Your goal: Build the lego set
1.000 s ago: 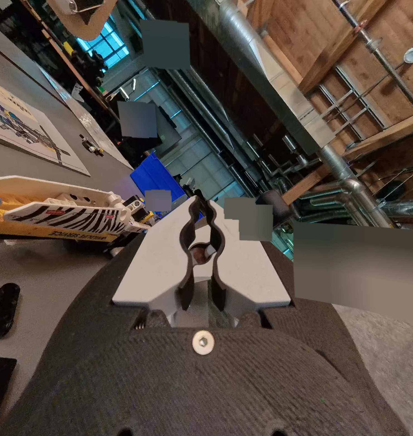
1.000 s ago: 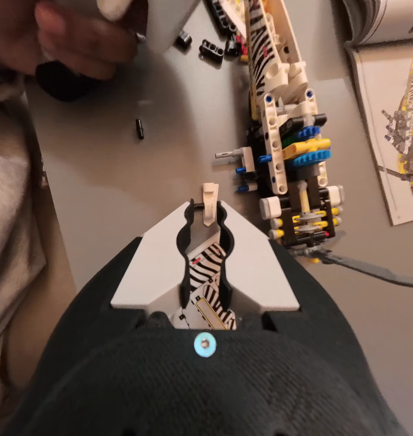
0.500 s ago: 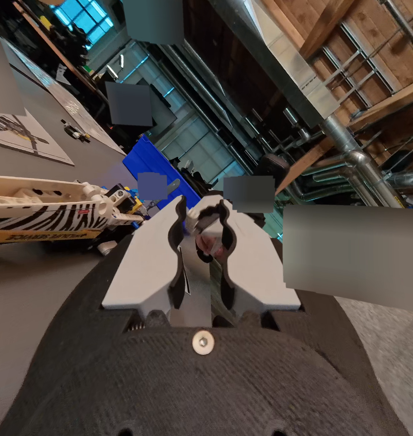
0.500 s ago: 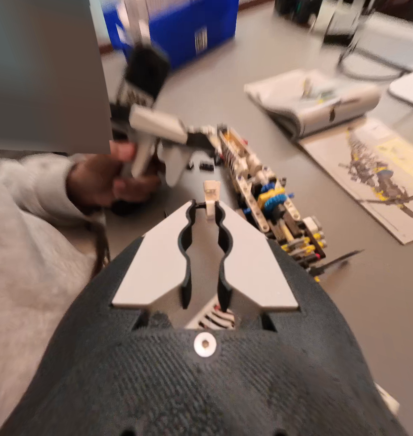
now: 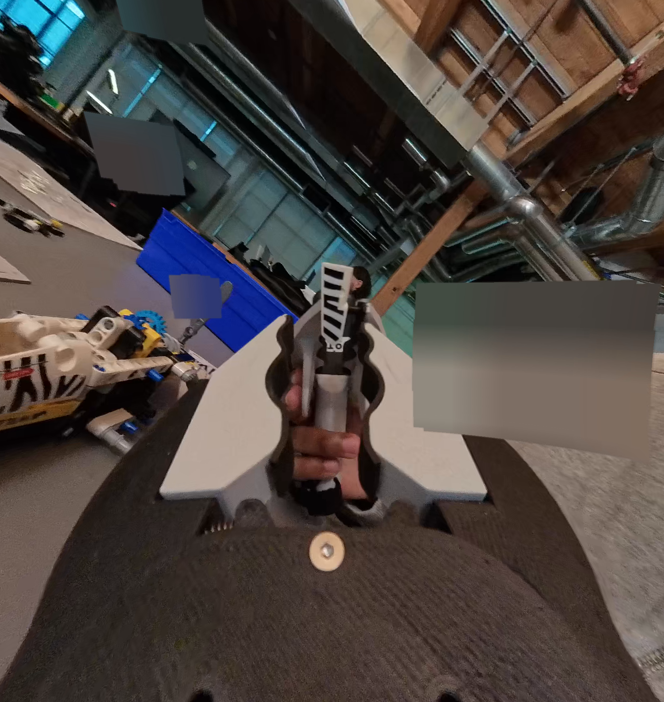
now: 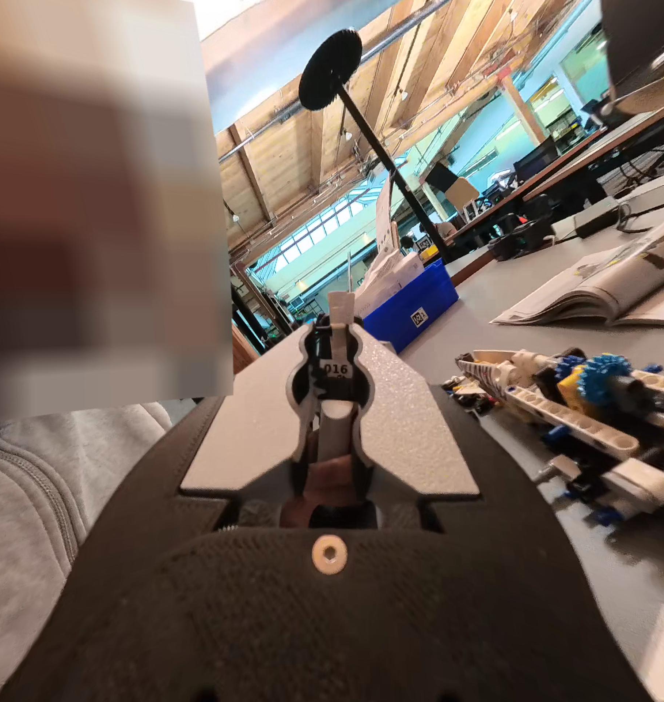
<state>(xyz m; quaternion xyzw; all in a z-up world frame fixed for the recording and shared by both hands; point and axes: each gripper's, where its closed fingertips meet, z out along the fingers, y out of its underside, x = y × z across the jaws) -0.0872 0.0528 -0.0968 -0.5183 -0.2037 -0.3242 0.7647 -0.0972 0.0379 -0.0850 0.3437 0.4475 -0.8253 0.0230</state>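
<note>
Closest to both cameras, the two tools face each other tip to tip above the worktop [image 5: 38, 513], raised clear of it, probably so the part can be passed or turned in free air. The right gripper [image 6: 336, 328] has its jaws drawn in on a narrow white panel [image 6: 339, 309], pinched low so that most of it stands up past the tips. From the left wrist view the same panel shows its zebra-striped face, and it stands between the tips of the left gripper [image 5: 328, 319], whose jaws are spread wider than the panel and do not seem to touch it. That looks like a line-up for a handover or a regrip.

Just behind, a hand [image 5: 322, 448] wraps the right gripper's handle, and a grey sleeve [image 6: 26, 513] fills the near left of the right wrist view.

Farther out, the half-built zebra-striped Lego model [image 5: 57, 372] lies on its side on the worktop, its blue gear and open beam holes exposed, presumably awaiting this panel. Beyond it lie an open instruction booklet [image 6: 588, 288] and a blue bin [image 5: 208, 266].
</note>
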